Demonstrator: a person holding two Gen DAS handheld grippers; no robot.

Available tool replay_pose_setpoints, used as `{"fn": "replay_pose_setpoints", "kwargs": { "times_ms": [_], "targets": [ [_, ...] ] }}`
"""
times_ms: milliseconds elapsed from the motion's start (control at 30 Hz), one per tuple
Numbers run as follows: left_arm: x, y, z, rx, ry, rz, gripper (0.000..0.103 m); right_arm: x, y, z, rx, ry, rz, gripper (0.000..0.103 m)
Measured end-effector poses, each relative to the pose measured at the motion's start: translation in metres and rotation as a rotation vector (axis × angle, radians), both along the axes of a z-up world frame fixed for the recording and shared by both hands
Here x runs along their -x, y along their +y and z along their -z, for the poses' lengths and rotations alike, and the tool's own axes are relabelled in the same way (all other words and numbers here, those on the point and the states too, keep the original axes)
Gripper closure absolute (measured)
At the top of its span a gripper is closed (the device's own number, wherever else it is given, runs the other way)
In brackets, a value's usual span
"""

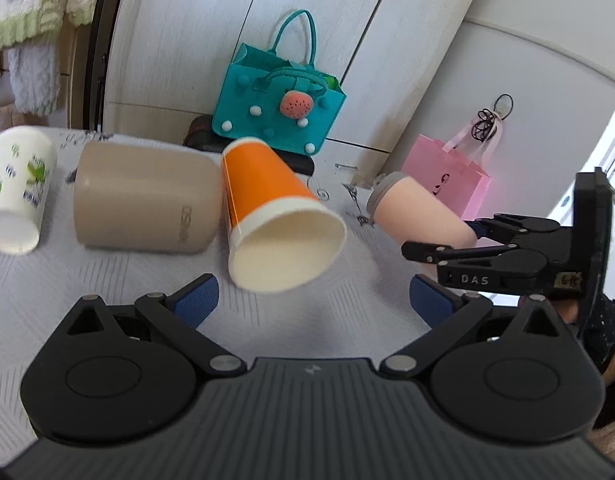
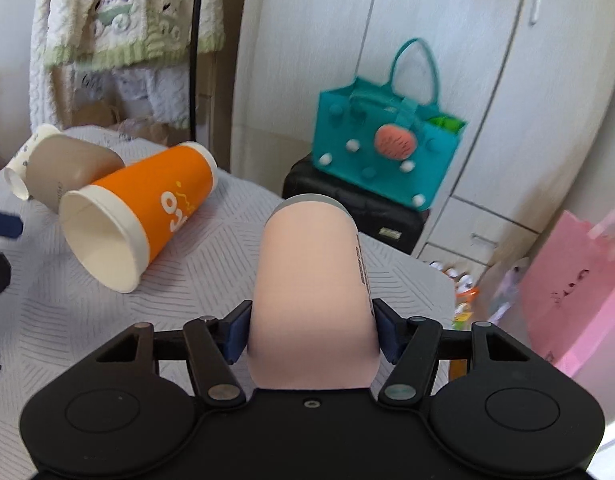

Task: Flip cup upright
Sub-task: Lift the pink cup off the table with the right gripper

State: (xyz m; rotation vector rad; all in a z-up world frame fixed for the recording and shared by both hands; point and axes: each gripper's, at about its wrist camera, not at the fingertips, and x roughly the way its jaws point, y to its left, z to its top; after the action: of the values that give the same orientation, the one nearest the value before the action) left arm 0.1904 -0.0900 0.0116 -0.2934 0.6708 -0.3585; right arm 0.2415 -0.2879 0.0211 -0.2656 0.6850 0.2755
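White wardrobe (image 2: 447, 40) behind table (image 2: 211, 264)

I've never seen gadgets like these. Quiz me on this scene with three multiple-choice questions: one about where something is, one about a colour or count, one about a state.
1. Where is the beige cup?
A. Between the white printed cup and the orange cup
B. Inside the teal bag
C. In the left gripper

2. What colour is the cup held by the right gripper?
A. Green
B. Pale pink
C. Black

3. How does the orange cup lie?
A. Upright
B. Upside down on its rim
C. On its side, mouth open toward the cameras

Answers:
1 A: in the left wrist view it lies between those two on the table.
2 B: the pads clamp the pink cup on both sides.
3 C: its cream inside shows in both views.
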Motion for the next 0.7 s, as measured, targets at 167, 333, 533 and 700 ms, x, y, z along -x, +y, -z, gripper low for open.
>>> {"fn": "replay_pose_setpoints", "kwargs": {
  "times_ms": [167, 333, 533, 700],
  "targets": [
    [0.018, 0.007, 0.0, -0.005, 0.0, 0.01, 0.0, 0.034, 0.005, -0.009, -0.04, -0.037, 0.009, 0.036],
    [0.038, 0.021, -0.005, 0.014, -0.012, 0.017, 0.0, 0.073, 0.023, -0.023, -0.052, -0.072, -0.015, 0.036],
    [0.059, 0.047, -0.01, 0.016, -0.035, 0.027, 0.0, 0.115, 0.053, -0.03, -0.09, -0.069, -0.072, 0.036],
    [0.077, 0.072, -0.005, 0.03, -0.018, 0.008, 0.0, 0.134, 0.084, -0.03, -0.162, -0.016, -0.14, 0.036]
  ]
}}
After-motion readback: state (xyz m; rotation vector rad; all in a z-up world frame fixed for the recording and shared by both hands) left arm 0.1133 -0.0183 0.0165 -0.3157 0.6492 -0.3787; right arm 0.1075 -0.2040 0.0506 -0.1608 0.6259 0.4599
